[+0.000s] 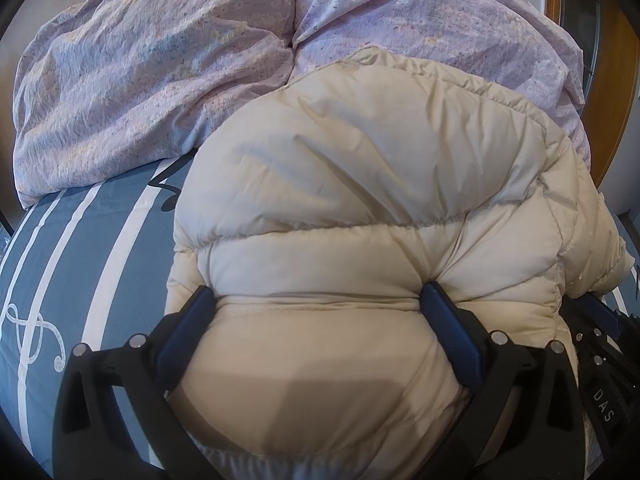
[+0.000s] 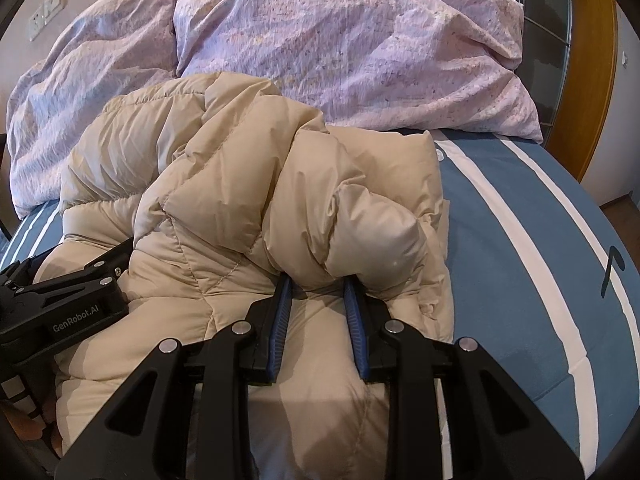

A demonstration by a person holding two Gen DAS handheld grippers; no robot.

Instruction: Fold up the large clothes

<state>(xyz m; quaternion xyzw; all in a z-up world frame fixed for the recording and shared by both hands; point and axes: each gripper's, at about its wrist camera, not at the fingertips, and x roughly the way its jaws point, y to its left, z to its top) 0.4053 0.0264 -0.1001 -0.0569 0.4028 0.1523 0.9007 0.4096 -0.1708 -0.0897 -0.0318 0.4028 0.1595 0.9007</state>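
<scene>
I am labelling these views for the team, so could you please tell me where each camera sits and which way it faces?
Left wrist: on the left gripper, looking forward and down over the puffy cream down jacket clamped wide in its jaws; the right gripper's frame shows at right.
Right wrist: on the right gripper, facing likewise, pinching a jacket fold.
Shared: jacket, crumpled lilac duvet, blue white-striped bedsheet.

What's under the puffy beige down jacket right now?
The puffy beige down jacket lies on the blue white-striped bedsheet; crumpled lilac bedding sits behind it. Anything beneath the jacket itself is covered.
</scene>
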